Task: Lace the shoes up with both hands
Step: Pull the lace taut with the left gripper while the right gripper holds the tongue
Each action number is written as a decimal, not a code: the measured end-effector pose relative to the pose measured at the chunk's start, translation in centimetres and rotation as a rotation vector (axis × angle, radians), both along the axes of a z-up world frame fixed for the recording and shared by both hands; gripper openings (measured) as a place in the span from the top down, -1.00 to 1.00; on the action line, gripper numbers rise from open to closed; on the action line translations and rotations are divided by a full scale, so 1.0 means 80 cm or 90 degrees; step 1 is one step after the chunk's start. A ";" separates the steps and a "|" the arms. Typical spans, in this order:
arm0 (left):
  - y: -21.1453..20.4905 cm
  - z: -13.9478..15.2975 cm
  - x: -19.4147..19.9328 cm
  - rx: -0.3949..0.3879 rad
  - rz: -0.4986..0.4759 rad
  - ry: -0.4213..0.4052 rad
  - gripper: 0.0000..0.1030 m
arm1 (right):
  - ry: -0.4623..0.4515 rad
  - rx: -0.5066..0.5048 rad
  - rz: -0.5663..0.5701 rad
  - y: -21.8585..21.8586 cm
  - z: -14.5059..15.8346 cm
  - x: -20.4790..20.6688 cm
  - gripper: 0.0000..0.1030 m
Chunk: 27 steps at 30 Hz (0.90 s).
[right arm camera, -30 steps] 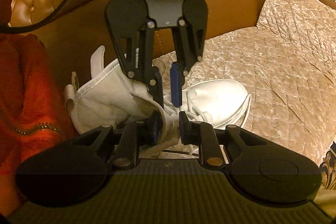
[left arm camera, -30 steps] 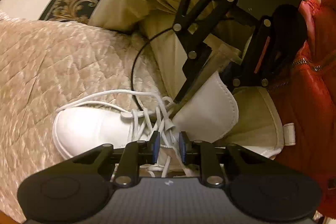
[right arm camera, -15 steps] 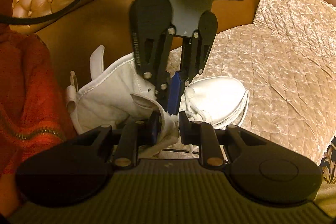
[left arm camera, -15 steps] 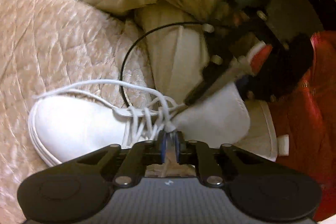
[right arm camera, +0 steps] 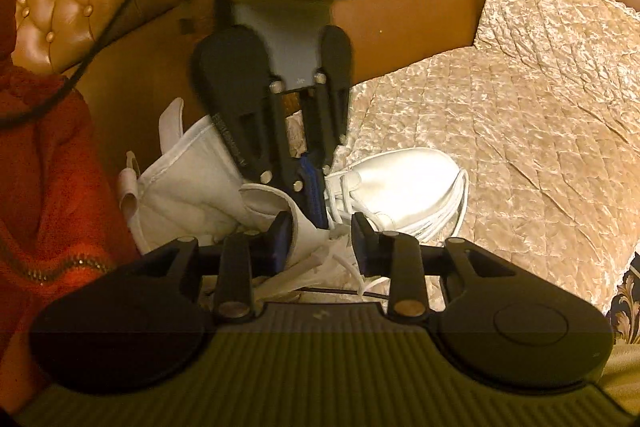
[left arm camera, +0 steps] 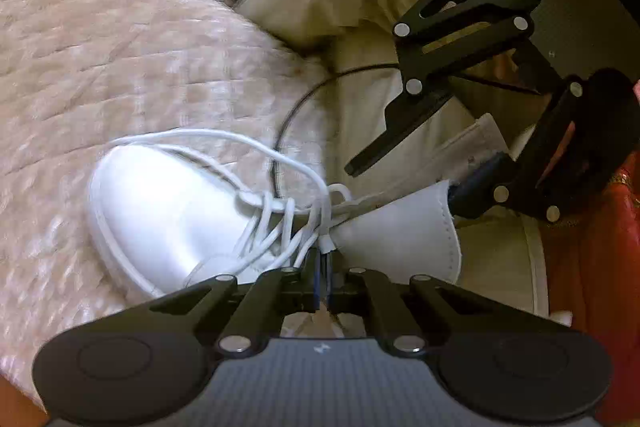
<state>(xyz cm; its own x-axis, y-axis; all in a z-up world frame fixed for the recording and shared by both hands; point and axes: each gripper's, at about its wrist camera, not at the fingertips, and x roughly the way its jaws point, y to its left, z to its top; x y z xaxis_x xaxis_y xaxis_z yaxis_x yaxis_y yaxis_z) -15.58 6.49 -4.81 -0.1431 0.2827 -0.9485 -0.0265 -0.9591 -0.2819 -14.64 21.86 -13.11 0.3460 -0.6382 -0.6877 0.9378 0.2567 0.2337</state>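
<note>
Quilted beige cover [left arm camera: 120, 75] over tan leather sofa [right arm camera: 420, 7] fills left and upper frame, bare stretch around toe. White shoe [left arm camera: 168, 219] lies on cover at centre, toe toward left in left wrist view, tongue raised toward right. White lace [left arm camera: 224, 139] loops wide over toe. Left claw [left arm camera: 323, 267] at bottom centre, jaws just pinched together on lace end. Right claw [right arm camera: 320, 241], jaws just widened, straddles tongue and lace without pressing. Red garment [right arm camera: 52, 195] crowds left edge.
</note>
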 end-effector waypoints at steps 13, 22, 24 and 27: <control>0.044 0.031 0.019 -0.153 0.042 0.040 1.00 | -0.012 -0.020 -0.015 0.003 0.004 0.003 0.12; 0.048 0.058 0.026 -0.176 0.080 0.067 1.00 | -0.017 -0.022 -0.021 0.003 0.005 0.003 0.12; 0.050 0.057 0.025 -0.165 0.075 0.064 1.00 | -0.019 -0.023 -0.020 0.003 0.005 0.003 0.12; 0.056 0.049 0.016 -0.157 0.046 0.044 1.00 | -0.020 -0.023 -0.018 0.004 0.005 0.003 0.12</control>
